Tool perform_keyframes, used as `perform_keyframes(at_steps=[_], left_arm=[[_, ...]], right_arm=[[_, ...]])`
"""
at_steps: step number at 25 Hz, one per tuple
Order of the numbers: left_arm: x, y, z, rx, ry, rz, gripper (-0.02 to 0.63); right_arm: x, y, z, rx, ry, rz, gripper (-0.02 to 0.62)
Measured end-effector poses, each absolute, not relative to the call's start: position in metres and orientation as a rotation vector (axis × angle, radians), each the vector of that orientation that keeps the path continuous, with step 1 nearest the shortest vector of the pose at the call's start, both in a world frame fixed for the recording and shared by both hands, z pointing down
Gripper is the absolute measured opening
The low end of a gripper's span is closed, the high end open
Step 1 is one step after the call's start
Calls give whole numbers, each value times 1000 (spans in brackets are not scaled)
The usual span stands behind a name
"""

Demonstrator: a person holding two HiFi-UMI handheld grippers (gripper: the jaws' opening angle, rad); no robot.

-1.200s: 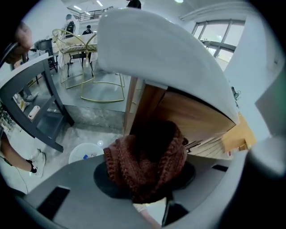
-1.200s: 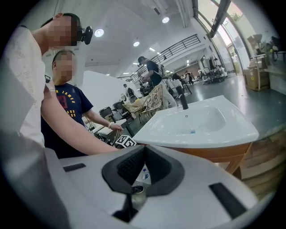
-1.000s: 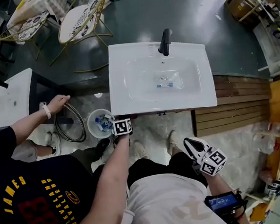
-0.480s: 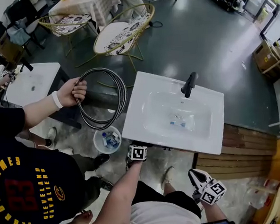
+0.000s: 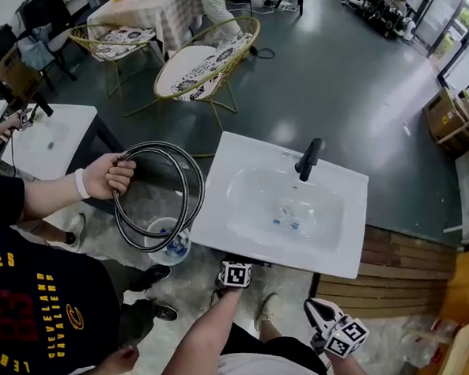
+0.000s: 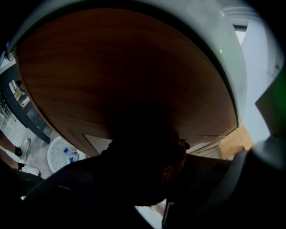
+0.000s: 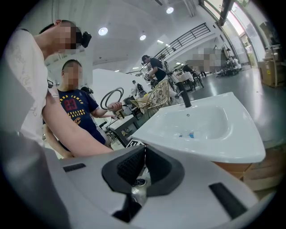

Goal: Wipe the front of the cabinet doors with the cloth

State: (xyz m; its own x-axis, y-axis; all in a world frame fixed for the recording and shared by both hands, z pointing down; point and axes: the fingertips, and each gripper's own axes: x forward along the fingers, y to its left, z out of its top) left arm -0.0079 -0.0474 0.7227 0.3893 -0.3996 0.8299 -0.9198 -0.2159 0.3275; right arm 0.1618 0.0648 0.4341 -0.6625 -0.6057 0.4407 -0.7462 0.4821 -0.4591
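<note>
**Left tongs press a dark cloth to the cabinet door under the sink**

The left gripper (image 5: 234, 275) reaches in below the near edge of the white sink (image 5: 345, 247); only its marker cube shows from the head view. Seen from its own camera, it sits close against the brown wooden cabinet door (image 6: 125, 76), which fills most of that view. The jaws lie in deep shadow, clamped on a dark, bunched cloth (image 6: 149, 154) that rests against the wood. A ragged brownish edge of the cloth shows at its right side.

The right gripper (image 7: 144, 161) hangs near the person's right side, well apart from the cabinet, with its ribbed black pads closed together and nothing between them. It looks across the sink towards the black tap (image 5: 308, 159) at the far edge. Small blue and clear bits lie in the bowl by the drain.

To the left, a second person in a dark T-shirt (image 5: 35, 298) holds a coiled metal hose (image 5: 157, 147) in one hand (image 5: 107, 176). A white basket (image 6: 52, 161) with a bottle in it stands on the floor just left of the cabinet.
</note>
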Motion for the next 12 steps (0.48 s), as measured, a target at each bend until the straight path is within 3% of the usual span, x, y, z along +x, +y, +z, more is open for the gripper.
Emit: perform_keyframes(at_steps=[12], left_arm=[[49, -39, 718, 1806, -1174, 752, 161]], right_arm=[[191, 66, 450, 1122, -2524, 973, 14]])
